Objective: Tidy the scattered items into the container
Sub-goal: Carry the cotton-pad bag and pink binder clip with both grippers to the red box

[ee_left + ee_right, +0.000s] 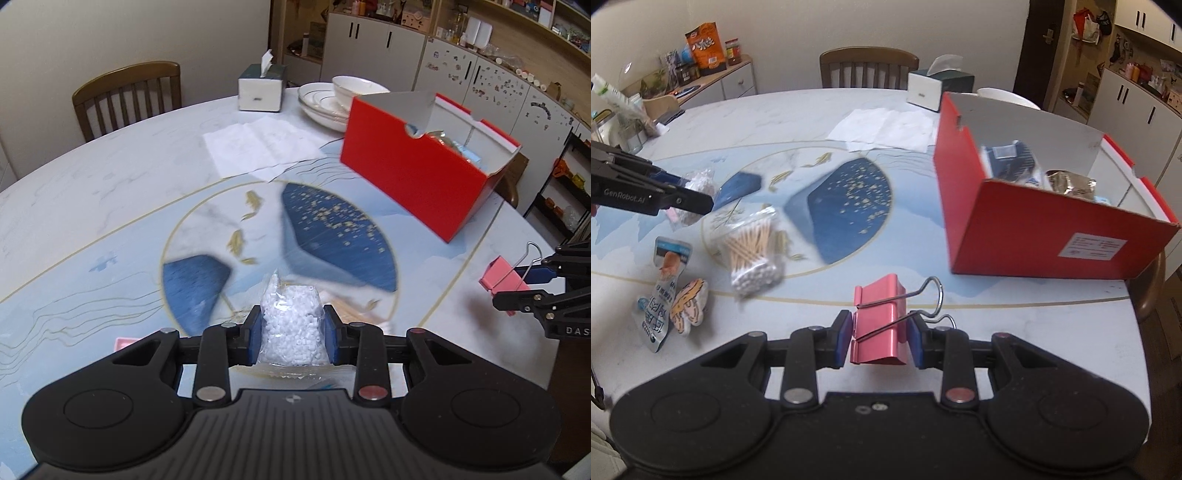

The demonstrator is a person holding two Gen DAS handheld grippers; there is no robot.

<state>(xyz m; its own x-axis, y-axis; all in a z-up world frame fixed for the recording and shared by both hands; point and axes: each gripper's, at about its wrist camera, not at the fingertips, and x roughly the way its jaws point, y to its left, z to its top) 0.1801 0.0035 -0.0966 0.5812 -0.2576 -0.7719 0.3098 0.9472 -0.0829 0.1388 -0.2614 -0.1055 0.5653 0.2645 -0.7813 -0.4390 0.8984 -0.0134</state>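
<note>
Round marble table point(1034, 306): red box point(1034, 236), cotton swabs point(753, 251), tissue box point(934, 88).

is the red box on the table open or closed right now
Open. The red box has no lid over its top, and the right wrist view looks straight down onto packets lying inside it; its grey inner walls are exposed.

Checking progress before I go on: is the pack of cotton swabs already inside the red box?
No, the cotton swabs lie on the table, apart from the red box.

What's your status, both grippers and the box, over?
Left gripper shut on bead bag. Right gripper shut on pink binder clip. Red box open, path clear.
</note>
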